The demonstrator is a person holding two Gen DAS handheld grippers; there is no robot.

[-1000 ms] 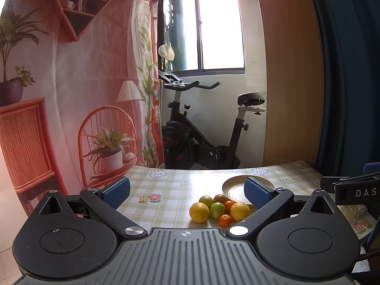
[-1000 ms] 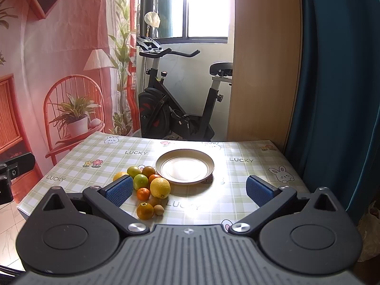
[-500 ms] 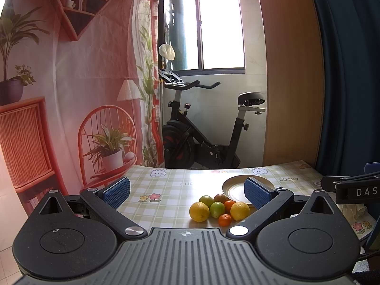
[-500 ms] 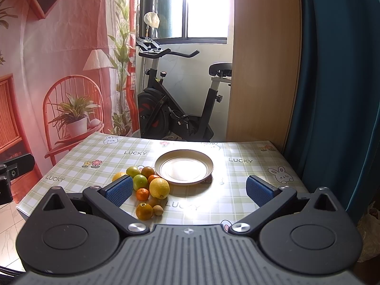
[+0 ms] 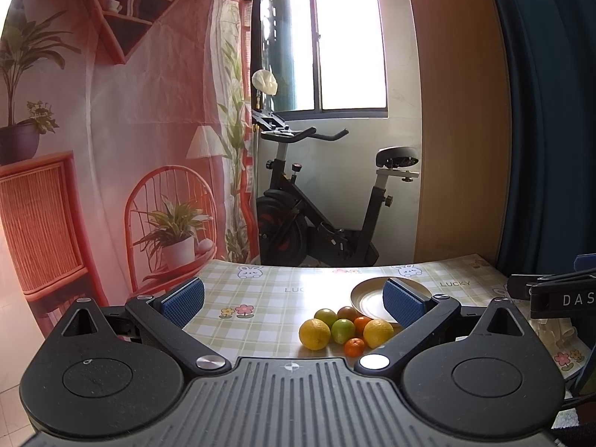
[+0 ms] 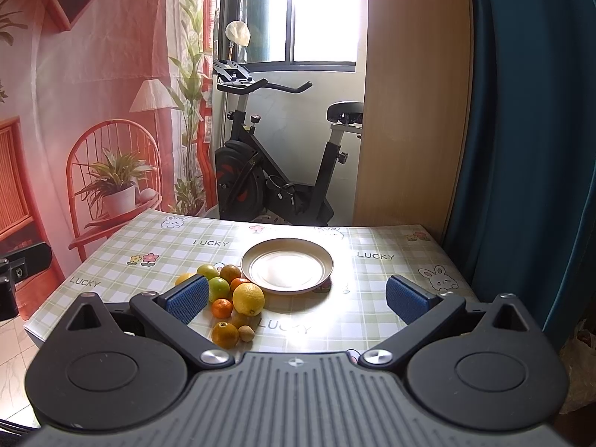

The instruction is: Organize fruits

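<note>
On the checked worktop (image 6: 391, 272) sits a heap of fruit (image 6: 227, 290), bunched just left of a pale plate (image 6: 287, 271) that holds nothing. Two big yellow ones, a green one and several small orange ones huddle together, the nearest yellow one (image 6: 249, 298) almost touching the plate's rim (a little brown one (image 6: 246, 333) lies at the near edge of the heap). Both claws hang short of the fruit, spread wide and gripping nothing: the left claw (image 5: 294, 298) frames the heap, the right claw (image 6: 296, 298) faces the plate. An exercise bike (image 6: 268, 171) stands behind.
</note>
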